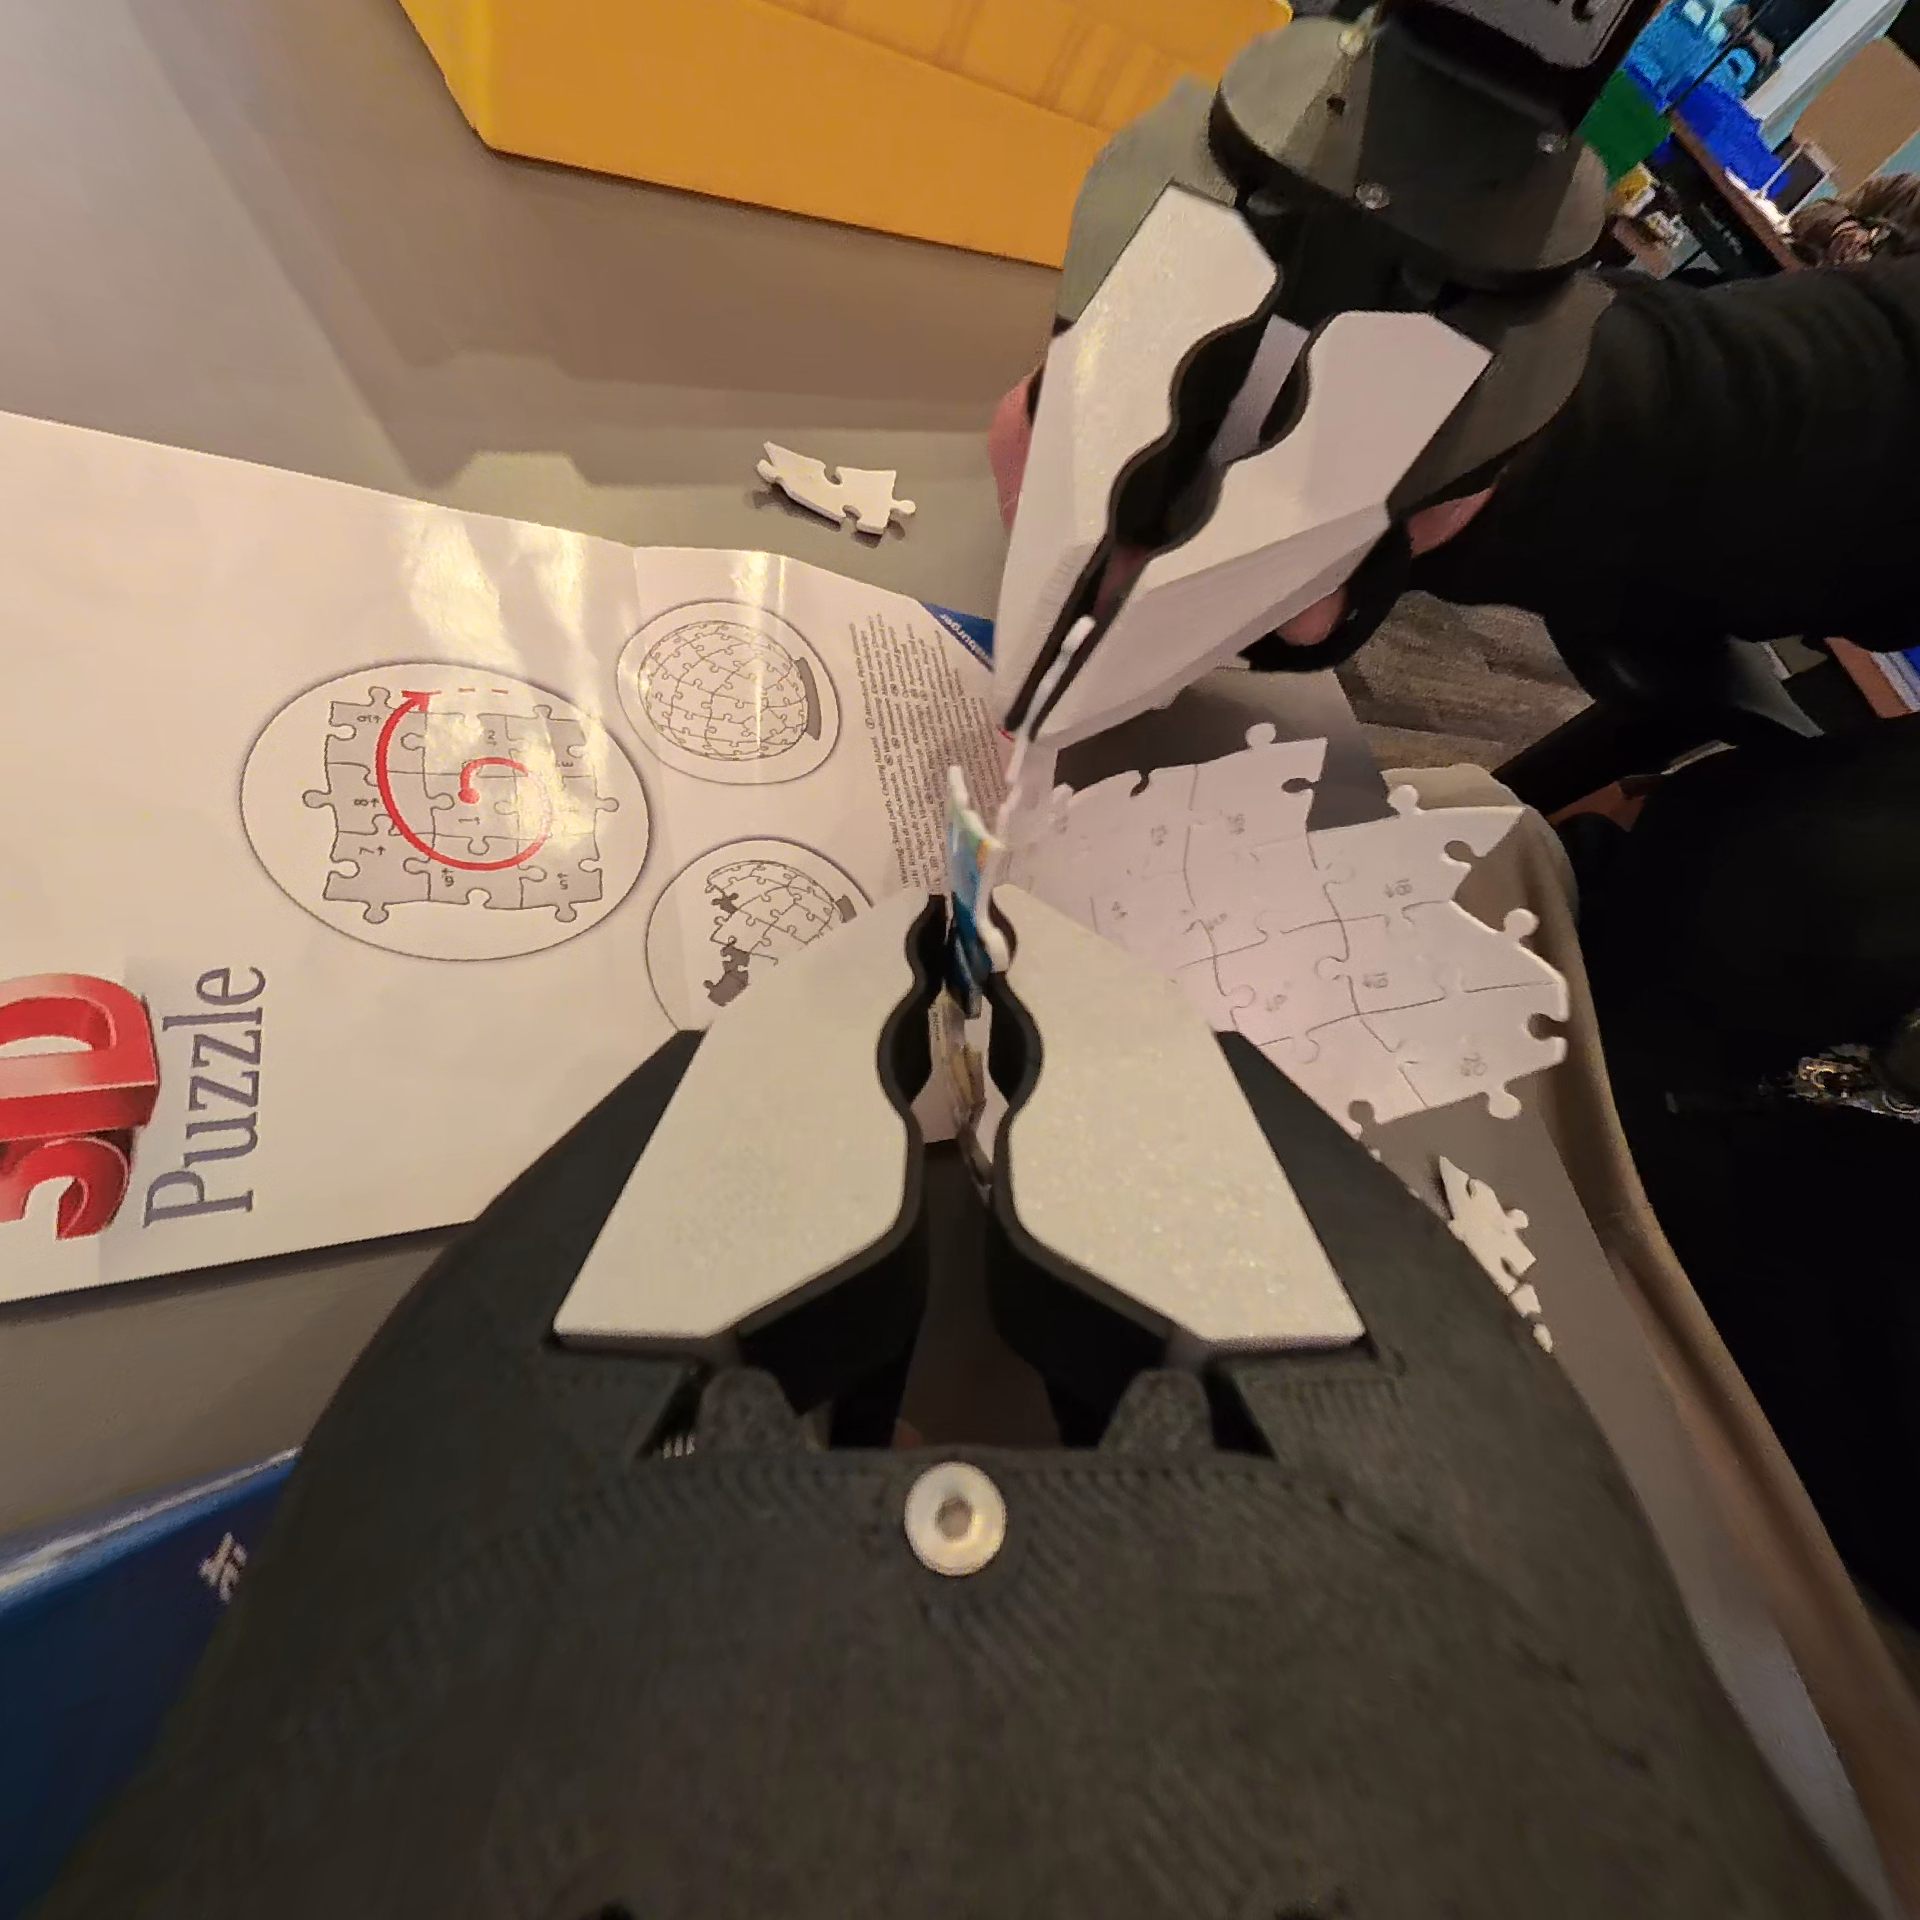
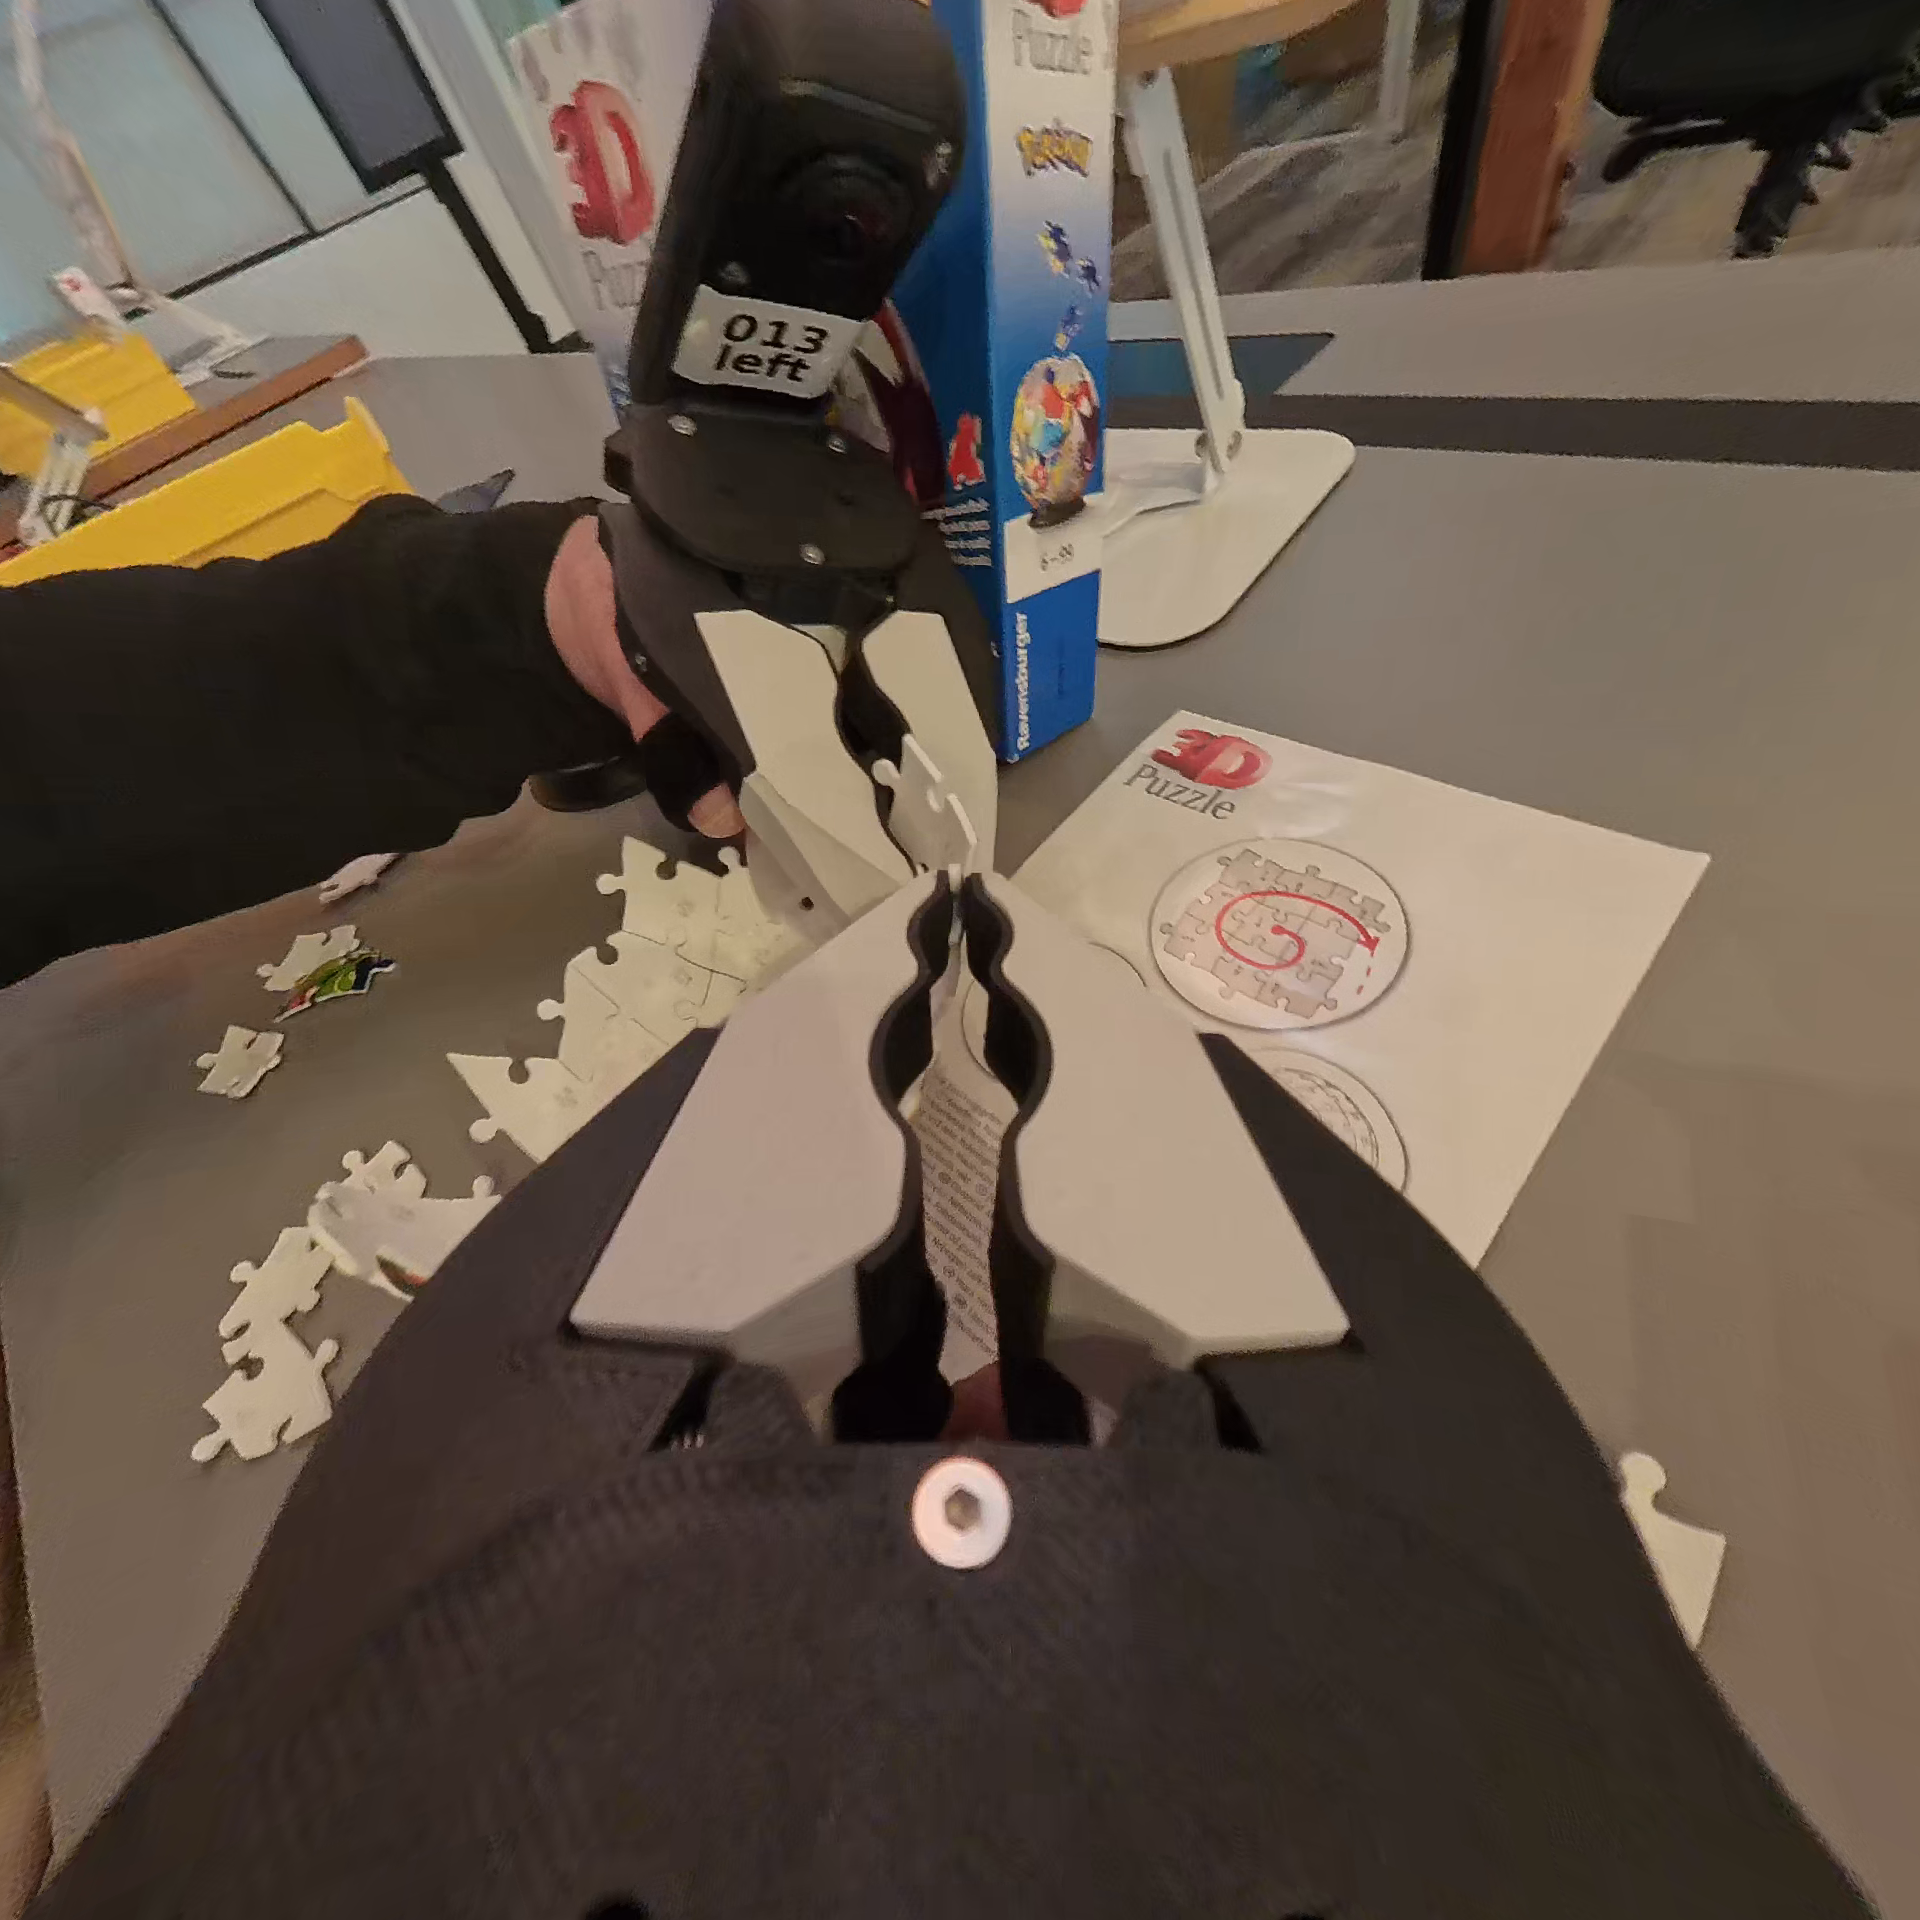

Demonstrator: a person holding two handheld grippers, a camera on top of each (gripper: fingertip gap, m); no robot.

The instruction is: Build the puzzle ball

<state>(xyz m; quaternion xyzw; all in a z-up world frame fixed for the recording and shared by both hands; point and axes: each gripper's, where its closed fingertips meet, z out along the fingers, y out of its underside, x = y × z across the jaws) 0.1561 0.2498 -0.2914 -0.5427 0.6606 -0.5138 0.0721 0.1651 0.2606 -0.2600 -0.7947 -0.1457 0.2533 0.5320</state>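
Note:
My left gripper (image 1: 968, 920) is shut on a puzzle piece (image 1: 964, 862) held edge-on, its coloured face to the left. In the right wrist view that piece (image 2: 928, 802) shows its white back in the left gripper (image 2: 935, 847). My right gripper (image 2: 957, 891) is shut. In the left wrist view it (image 1: 1023, 719) comes down from the upper right and pinches a thin white edge that seems to be the raised end of the joined puzzle section (image 1: 1309, 914). The section, white back up, also shows in the right wrist view (image 2: 634, 987). The two gripper tips almost touch.
An instruction sheet (image 1: 436, 810) lies on the grey table. A yellow bin (image 1: 831, 114) stands behind it. A blue puzzle box (image 2: 1044, 364) and a white stand (image 2: 1226, 530) stand farther back. Loose pieces (image 2: 270, 1340) lie at the left; one (image 1: 836, 486) lies by the bin, one (image 2: 1673, 1538) near right.

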